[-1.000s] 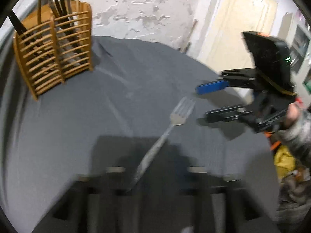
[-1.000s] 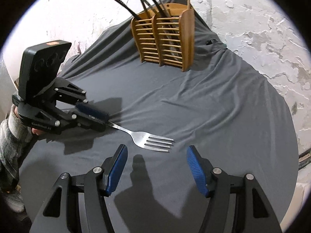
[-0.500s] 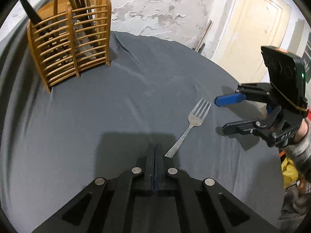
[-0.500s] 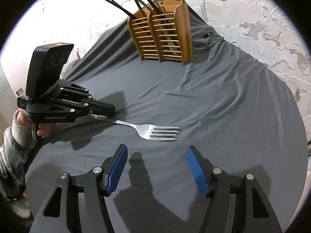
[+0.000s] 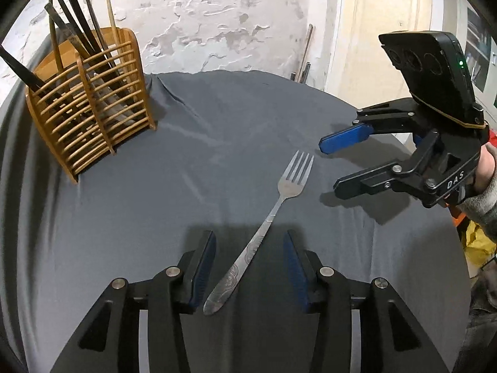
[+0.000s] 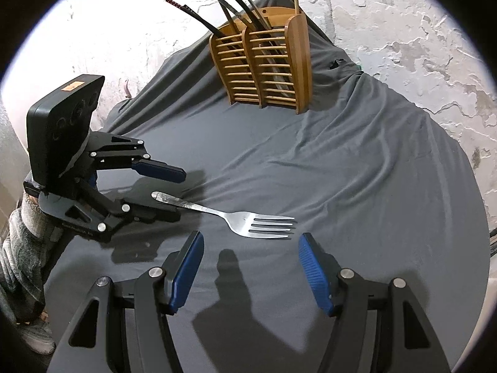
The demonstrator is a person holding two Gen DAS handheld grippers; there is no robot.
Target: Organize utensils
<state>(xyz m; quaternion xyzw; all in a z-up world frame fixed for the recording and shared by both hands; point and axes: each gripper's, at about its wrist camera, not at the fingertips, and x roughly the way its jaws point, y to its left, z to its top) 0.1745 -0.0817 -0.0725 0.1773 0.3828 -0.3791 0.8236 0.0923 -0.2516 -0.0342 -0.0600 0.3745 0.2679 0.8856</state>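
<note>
A steel fork (image 5: pixel 281 192) lies flat on the grey cloth of the round table (image 5: pixel 139 217). Its handle end rests between the fingers of my left gripper (image 5: pixel 250 248), whose jaws are opening, and the pads do not touch it. From the right wrist view the fork (image 6: pixel 239 216) lies just beyond my right gripper (image 6: pixel 250 239), which is open and empty. There the left gripper (image 6: pixel 180 194) straddles the handle. The right gripper (image 5: pixel 330 168) hovers right of the tines. A slatted wooden holder (image 5: pixel 93 105) (image 6: pixel 267 68) at the back holds several dark utensils and chopsticks.
A peeling white wall runs behind the table, with a pale door (image 5: pixel 372 31) at the back right. The cloth (image 6: pixel 372 171) is wrinkled near the holder. Beyond the table's right edge lies a yellow item (image 5: pixel 475 242). Sleeved hands hold both grippers.
My left gripper went from open to fully shut at the fork's handle end, then opened again around the handle. The fork swung slightly on the cloth. The right gripper stayed open and still.
</note>
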